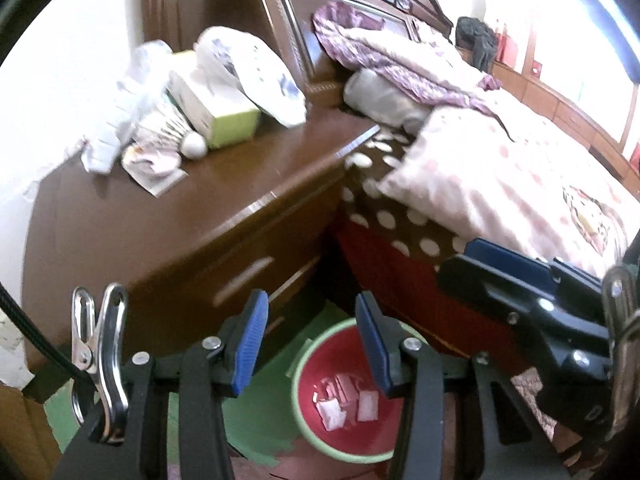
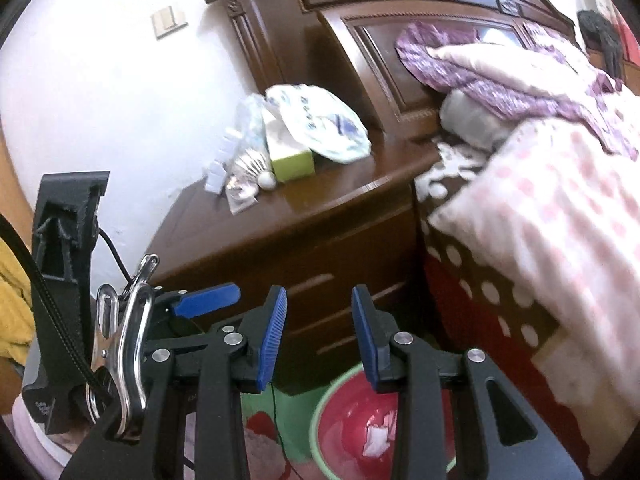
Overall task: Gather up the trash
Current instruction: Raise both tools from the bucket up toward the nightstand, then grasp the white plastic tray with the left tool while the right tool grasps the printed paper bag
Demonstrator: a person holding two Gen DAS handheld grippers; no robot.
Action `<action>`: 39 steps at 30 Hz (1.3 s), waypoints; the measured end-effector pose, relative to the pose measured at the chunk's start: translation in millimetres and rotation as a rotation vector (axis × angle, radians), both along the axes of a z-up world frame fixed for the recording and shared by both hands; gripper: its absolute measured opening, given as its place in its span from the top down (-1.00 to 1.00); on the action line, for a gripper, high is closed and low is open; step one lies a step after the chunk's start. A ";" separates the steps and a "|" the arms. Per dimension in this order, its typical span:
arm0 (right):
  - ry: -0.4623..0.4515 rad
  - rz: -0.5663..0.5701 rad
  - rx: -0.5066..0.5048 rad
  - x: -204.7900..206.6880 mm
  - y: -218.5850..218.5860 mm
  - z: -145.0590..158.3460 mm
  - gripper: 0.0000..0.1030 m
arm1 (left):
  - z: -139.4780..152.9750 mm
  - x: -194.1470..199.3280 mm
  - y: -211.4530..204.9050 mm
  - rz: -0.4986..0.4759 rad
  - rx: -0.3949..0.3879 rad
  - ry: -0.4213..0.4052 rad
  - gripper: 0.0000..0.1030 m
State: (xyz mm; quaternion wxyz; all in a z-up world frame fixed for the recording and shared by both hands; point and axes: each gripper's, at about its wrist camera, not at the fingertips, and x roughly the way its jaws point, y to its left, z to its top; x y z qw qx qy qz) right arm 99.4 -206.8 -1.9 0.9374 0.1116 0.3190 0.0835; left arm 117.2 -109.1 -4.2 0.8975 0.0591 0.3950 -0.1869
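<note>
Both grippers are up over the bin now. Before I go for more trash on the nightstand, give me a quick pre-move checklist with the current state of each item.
1. Left gripper empty: ok, jaws apart, nothing between the pads.
2. Right gripper empty: ok, jaws apart, nothing held.
3. Earlier trash in the bin: ok, white and pink scraps lie on its red bottom.
4. Pickup targets in view: ok, crumpled plastic bag, clear wrappers and small packet sit on the nightstand.
5. Non-trash to avoid: not ok, the shuttlecock and tissue box sit right among the wrappers.
6. More trash behind the pile: cannot tell.
</note>
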 end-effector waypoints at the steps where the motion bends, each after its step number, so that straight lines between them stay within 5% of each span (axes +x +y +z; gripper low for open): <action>1: -0.007 0.008 -0.002 3.5 2.1 3.8 0.33 | 4.8 2.8 2.8 0.010 0.007 -0.008 0.07; 12: -0.040 0.065 -0.039 34.9 20.3 29.2 0.33 | 49.0 45.3 51.8 0.122 0.054 -0.106 0.07; 24: -0.047 0.068 -0.078 80.8 22.6 50.4 0.20 | 64.5 103.9 102.4 0.218 0.030 -0.042 0.07; 31: -0.051 0.076 -0.104 106.7 25.2 51.5 0.19 | 71.8 131.1 127.2 0.283 0.045 -0.088 -0.05; 39: -0.029 0.067 -0.126 148.2 23.8 50.0 -0.13 | 67.2 164.4 138.9 0.280 0.043 -0.117 -0.10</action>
